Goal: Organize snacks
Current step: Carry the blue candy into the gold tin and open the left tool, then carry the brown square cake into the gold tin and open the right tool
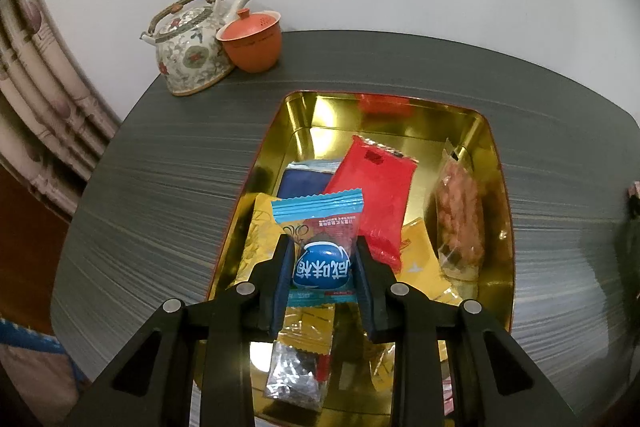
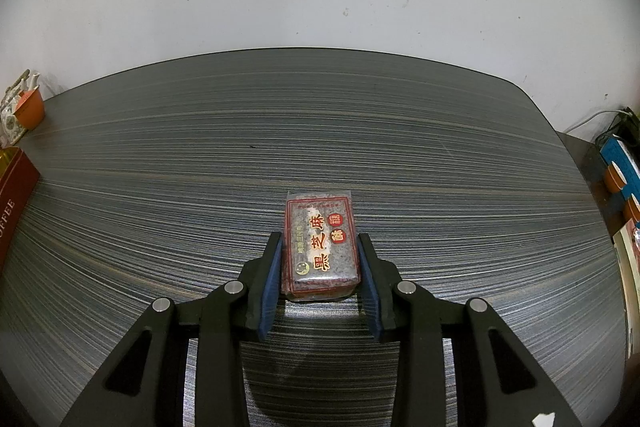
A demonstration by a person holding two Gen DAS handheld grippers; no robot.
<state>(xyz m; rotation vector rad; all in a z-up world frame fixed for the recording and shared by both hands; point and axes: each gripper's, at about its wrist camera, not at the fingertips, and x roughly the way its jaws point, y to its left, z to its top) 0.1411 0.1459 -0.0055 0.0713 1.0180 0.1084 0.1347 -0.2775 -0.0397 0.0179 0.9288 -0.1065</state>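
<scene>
My left tongs (image 1: 322, 259) pinch a blue candy packet (image 1: 318, 247), held over the gold tin (image 1: 496, 163) among other snacks. My right tongs (image 2: 320, 259) clamp a sesame cake block (image 2: 322, 247) low over the striped desk (image 2: 320, 131), red tin wall (image 2: 14, 203) far left.

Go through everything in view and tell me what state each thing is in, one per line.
Left claw: shut on the blue candy, above the tin.
Right claw: shut on the sesame cake.
Tin: open, holding several snacks.
Red packet: sealed, lying in the tin.
Teapot: lidded, upright.
Orange cup: lid on.
</scene>
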